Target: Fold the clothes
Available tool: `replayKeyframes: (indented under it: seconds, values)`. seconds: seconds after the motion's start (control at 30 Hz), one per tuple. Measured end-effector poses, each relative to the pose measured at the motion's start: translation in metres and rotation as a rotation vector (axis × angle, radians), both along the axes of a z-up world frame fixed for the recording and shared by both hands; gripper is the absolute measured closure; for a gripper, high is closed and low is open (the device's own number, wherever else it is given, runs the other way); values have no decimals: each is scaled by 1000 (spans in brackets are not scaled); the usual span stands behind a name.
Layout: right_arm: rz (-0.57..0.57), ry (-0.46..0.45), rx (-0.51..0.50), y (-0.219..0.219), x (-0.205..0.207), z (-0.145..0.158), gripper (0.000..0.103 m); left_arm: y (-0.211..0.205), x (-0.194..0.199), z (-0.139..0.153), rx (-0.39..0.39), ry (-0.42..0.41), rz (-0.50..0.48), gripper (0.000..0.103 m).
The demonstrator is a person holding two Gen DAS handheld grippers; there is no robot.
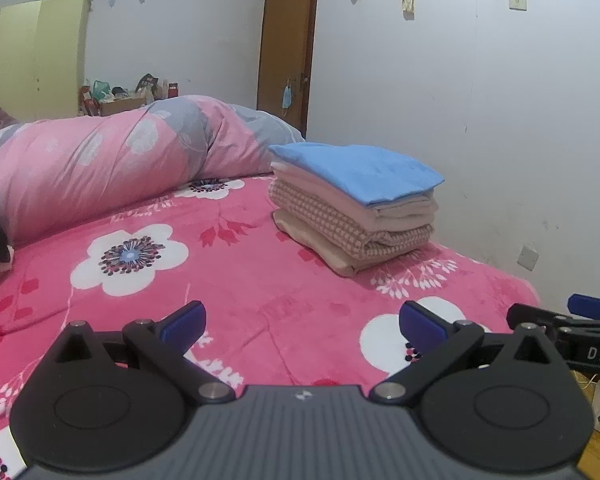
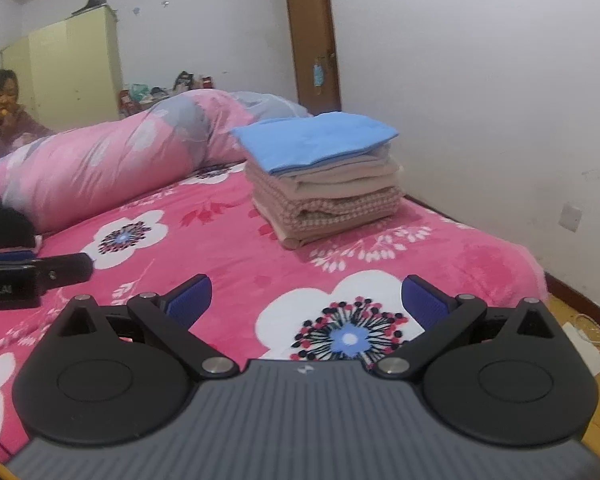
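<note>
Ahead, the bed (image 1: pixel 260 280) is carrying everything: a rolled quilt (image 1: pixel 112 160) is lying along its far side, and the folded stack (image 1: pixel 352 208) is sitting near its right edge, by the wall. No containers are showing. The stack's long axis is running away toward the far right, with a blue piece (image 1: pixel 360 168) lying on top. It is lying forward and slightly right of both tools, apart from them; judging by the views, the right gripper (image 2: pixel 306 304) is nearer. Both it and the left gripper (image 1: pixel 302 328) are hanging wide and empty over the near edge.
</note>
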State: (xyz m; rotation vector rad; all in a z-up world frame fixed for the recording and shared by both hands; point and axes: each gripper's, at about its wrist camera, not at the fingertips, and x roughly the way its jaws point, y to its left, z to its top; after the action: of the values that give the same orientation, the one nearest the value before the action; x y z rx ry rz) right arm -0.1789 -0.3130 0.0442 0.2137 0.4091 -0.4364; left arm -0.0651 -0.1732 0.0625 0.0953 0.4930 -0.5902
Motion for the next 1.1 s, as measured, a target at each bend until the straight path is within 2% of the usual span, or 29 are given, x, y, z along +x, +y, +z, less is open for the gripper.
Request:
replayKeyframes:
  seconds: [0.27, 0.47, 0.73, 0.87, 1.1]
  values:
    - [-45, 26, -25, -1, 1, -2, 1, -12, 8, -1, 28, 13, -13, 0]
    - [-78, 48, -17, -5, 4, -6, 1, -24, 11, 4, 43, -8, -31, 0]
    - [-96, 58, 6, -8, 3, -4, 1, -32, 11, 15, 28, -35, -48, 0]
    - [-113, 33, -5, -8, 1, 1, 1, -33, 11, 19, 19, -50, -56, 0]
    - [-126, 32, 38, -14, -1, 7, 1, -33, 12, 23, 5, -71, -53, 0]
